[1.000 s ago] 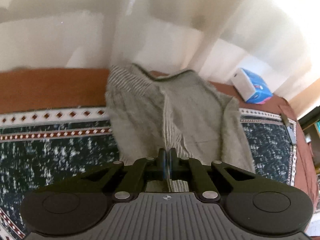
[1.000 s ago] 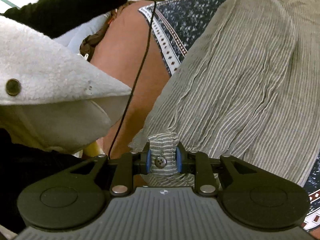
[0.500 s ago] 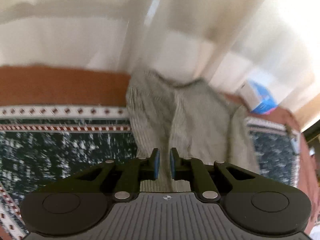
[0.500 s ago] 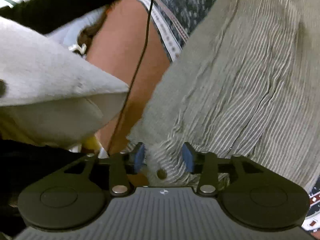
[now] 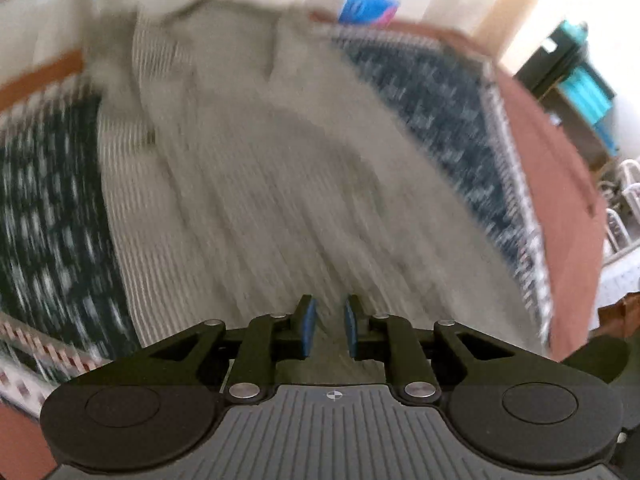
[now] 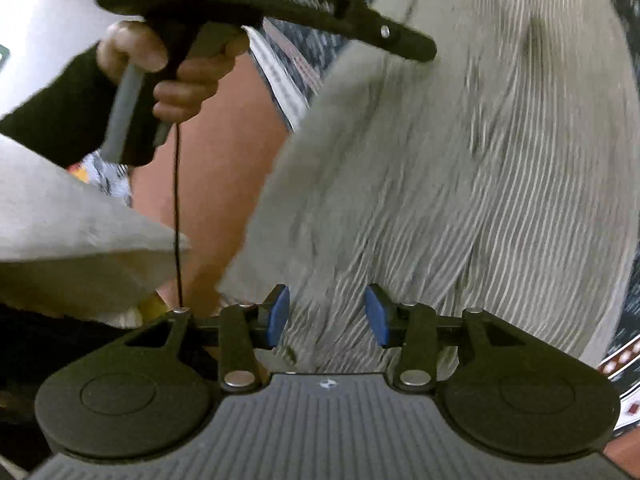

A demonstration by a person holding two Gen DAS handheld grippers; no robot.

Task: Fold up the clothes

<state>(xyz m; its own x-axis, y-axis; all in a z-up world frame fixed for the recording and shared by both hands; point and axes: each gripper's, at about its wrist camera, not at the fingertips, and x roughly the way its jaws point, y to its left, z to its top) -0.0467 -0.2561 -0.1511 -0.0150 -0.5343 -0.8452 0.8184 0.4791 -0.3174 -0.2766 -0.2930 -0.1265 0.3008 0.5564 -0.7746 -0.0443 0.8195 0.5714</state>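
Two grippers: left gripper point(image 5: 328, 326) opening, right gripper point(image 6: 327, 316) closing slightly; pads apart, nothing clamped.
Garment: striped shirt point(image 6: 460, 184) flat on patterned bedspread point(image 5: 440, 92).
Technique: regrip at an outer edge, fold inward, keep layers smooth.
Change: both earlier pinched fabric; now released, left swung across.

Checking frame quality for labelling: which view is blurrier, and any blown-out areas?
Left wrist view: heavy motion smear over the striped shirt and patterned cover; wall and window side washed out. Right wrist view: milder blur, shirt stripes readable, other hand soft; top-left corner overexposed.
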